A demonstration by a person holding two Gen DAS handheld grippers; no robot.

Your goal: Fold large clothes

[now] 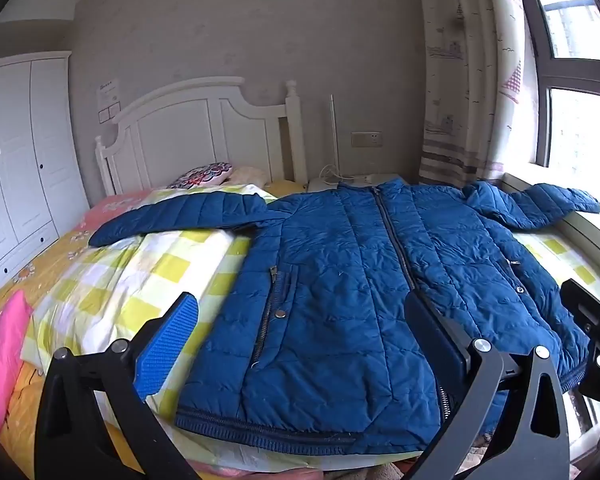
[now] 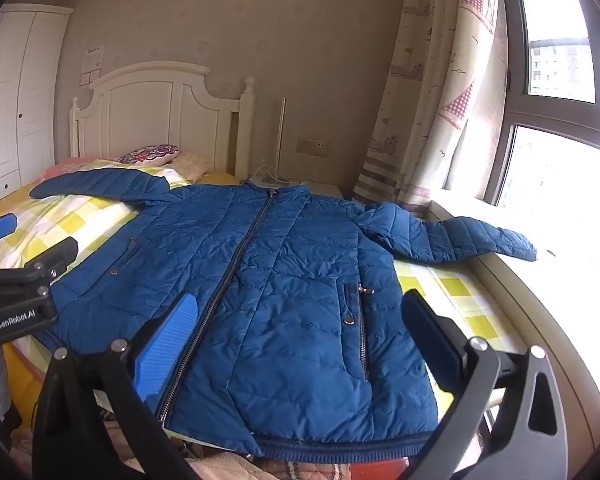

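Note:
A blue quilted jacket [image 1: 340, 280] lies flat and zipped on the bed, front up, collar toward the headboard, both sleeves spread out sideways. Its hem is nearest me. My left gripper [image 1: 300, 320] hovers open above the jacket's left half near the hem, nothing between its fingers. In the right wrist view the same jacket [image 2: 280, 280] fills the middle, and my right gripper [image 2: 296, 324] hangs open over its right half by the pocket zip. The left gripper [image 2: 20, 264] shows at that view's left edge; part of the right gripper's body [image 1: 592, 332] shows at the left wrist view's right edge.
The bed carries a yellow-checked cover [image 1: 148, 276], a pink cushion [image 1: 0, 348] at the left and a patterned pillow [image 1: 204, 174] by the white headboard [image 1: 196, 132]. A windowsill [image 2: 540, 280] and curtain [image 2: 432, 100] border the right; the right sleeve [image 2: 472, 236] rests on the sill. A white wardrobe [image 1: 20, 160] stands left.

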